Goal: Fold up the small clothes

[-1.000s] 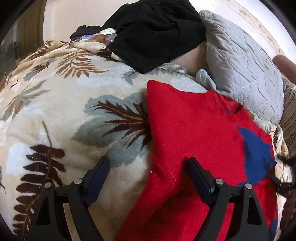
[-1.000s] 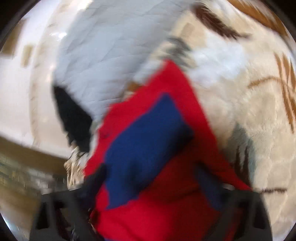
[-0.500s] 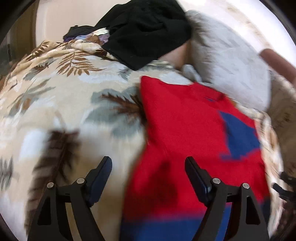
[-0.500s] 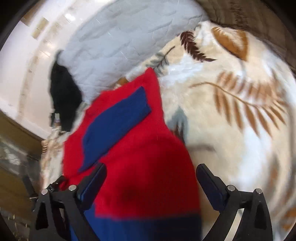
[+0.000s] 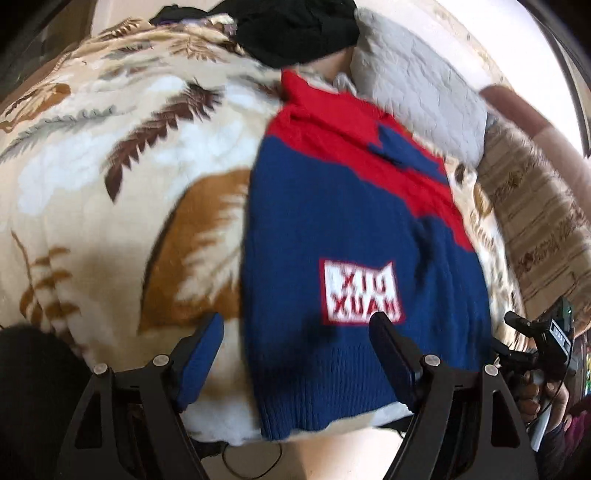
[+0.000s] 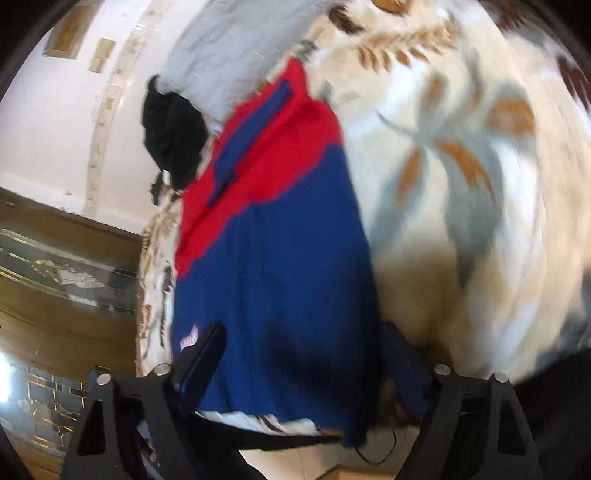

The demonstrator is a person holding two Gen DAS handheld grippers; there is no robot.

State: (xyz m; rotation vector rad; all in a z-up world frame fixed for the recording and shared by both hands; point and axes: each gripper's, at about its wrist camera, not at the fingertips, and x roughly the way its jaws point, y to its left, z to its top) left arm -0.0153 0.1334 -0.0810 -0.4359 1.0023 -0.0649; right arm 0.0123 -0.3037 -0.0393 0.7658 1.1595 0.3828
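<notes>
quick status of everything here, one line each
sweater: flat on the blanket, sides folded in, hem nearest the grippers
left gripper: open, holds nothing
right gripper: jaws closing, astride the hem, not pinching it
black garment: crumpled, unfolded
grey pillow: beside the sweater's collar

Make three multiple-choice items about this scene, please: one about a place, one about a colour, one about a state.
1. Where does the black garment lie?
A. on the sweater's hem
B. beyond the sweater's red end, beside the grey quilted pillow
C. under the left gripper

2. Which colour is the hem half of the knitted sweater?
A. blue
B. green
C. grey

3. How does the sweater lie on the leaf-patterned fleece blanket?
A. rolled up
B. hanging
C. spread flat

Key: 1 B, it lies past the red end; 2 A, blue knit surrounds the white label; 3 C, it lies flat.
</notes>
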